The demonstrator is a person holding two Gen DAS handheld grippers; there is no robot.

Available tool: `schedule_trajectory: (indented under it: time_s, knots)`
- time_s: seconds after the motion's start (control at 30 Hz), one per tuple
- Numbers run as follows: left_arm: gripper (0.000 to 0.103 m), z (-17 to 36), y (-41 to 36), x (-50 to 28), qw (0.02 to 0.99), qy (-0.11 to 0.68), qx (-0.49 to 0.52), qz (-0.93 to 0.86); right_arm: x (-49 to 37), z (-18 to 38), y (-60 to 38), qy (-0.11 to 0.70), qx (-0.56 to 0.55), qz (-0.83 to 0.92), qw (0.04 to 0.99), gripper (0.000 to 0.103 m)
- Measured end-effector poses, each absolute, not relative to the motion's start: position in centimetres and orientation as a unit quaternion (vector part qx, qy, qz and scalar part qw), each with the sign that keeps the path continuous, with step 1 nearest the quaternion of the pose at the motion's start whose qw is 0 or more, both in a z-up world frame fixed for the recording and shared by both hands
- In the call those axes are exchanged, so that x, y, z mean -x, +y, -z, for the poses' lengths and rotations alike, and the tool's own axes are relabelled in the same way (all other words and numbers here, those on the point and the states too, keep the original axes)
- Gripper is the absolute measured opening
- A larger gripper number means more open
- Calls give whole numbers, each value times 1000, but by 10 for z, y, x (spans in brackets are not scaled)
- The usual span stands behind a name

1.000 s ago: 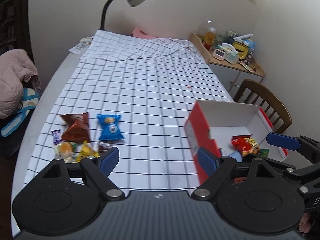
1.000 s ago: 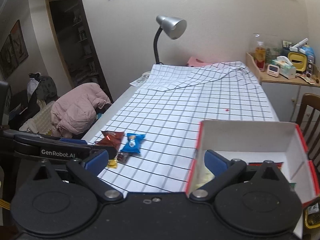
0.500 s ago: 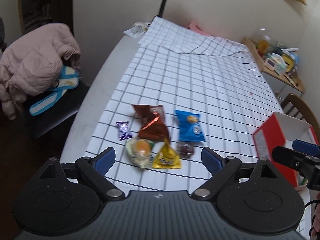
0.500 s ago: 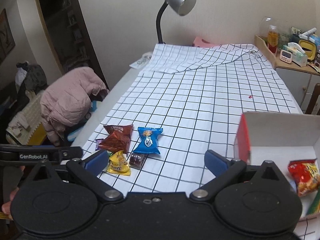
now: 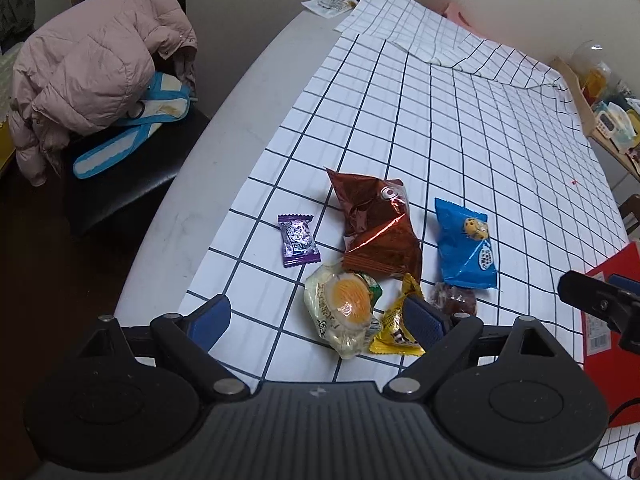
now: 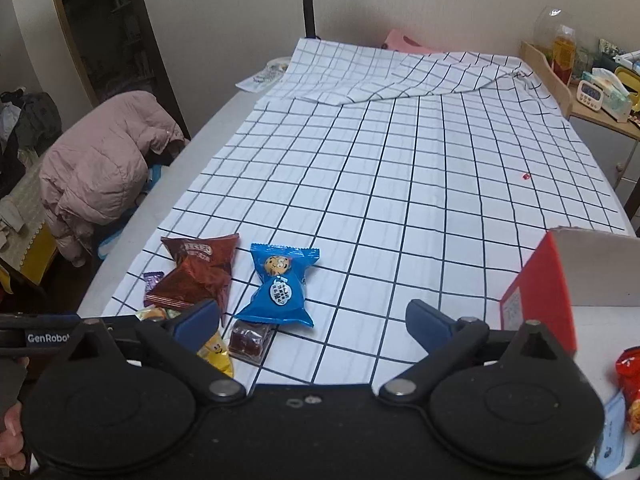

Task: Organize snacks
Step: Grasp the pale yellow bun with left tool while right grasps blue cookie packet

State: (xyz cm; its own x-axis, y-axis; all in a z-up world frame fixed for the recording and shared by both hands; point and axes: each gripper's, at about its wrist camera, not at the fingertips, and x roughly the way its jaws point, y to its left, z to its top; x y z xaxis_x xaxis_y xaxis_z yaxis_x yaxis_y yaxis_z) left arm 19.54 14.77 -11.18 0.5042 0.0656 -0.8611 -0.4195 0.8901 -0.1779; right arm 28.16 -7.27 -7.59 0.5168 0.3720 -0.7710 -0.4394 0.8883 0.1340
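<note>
The checked tablecloth covered most of the table in front of me. At my right stood the red-sided box, with a red snack bag showing inside it. The remaining snacks lay clustered near the cloth's left edge: the brown foil bag, with the blue cookie packet just beside it to the right, the pale packet with an orange centre below the brown bag and touching it, the yellow candy pack, the small purple sweet apart to the left, and the dark jelly piece. My left gripper hovered over that pale packet, jaws spread wide and empty. My right gripper hung wide apart too, holding nothing, between the snacks and the box.
</note>
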Motion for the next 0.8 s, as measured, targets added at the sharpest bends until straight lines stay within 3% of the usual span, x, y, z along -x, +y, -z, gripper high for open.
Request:
schedule_trajectory:
  time_s: [0.33,0.5,0.8]
  knots:
    - [93,136,145,-217,837,486,188,-166,-318,112,-43,470,32,-229,852,93]
    - [92,142,142,-221,835,486,190,-177,-330,126,-30,484,30,-229,844,82]
    - [64,145,141,-226,831,487,206,-170,-340,141,-14,494,27,-233,837,66]
